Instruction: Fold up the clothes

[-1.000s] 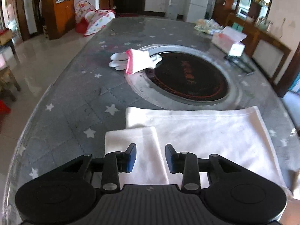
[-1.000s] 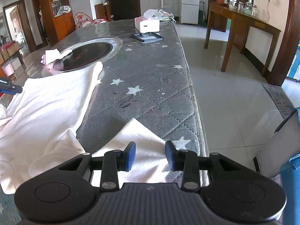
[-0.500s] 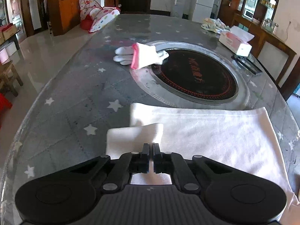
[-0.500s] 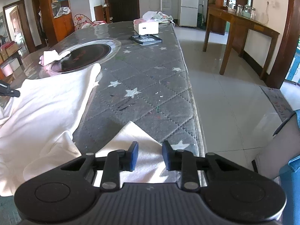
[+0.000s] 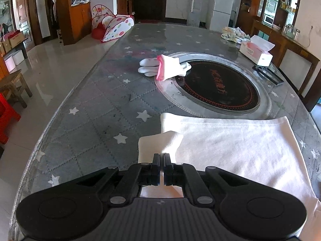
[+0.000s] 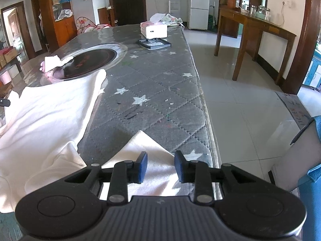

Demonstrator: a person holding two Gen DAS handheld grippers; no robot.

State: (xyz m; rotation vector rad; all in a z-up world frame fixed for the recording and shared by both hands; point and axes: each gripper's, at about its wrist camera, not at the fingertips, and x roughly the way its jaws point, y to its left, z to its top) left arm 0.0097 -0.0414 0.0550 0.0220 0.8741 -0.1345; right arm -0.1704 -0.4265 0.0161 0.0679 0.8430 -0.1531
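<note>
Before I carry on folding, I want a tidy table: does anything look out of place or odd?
Yes. A white glove with a pink cuff lies partly over the rim of the round black cooktop, an odd spot for fabric. Dark scuff marks also smear the grey star-print table cover beside the white garment.

You are looking at the garment [image 5: 230,146] lying near on the worktop [image 5: 104,108], the round cooktop [image 5: 216,86] lying beyond it, gloves [image 5: 166,68] at its far left, tissue box [image 5: 256,53] far right.
</note>
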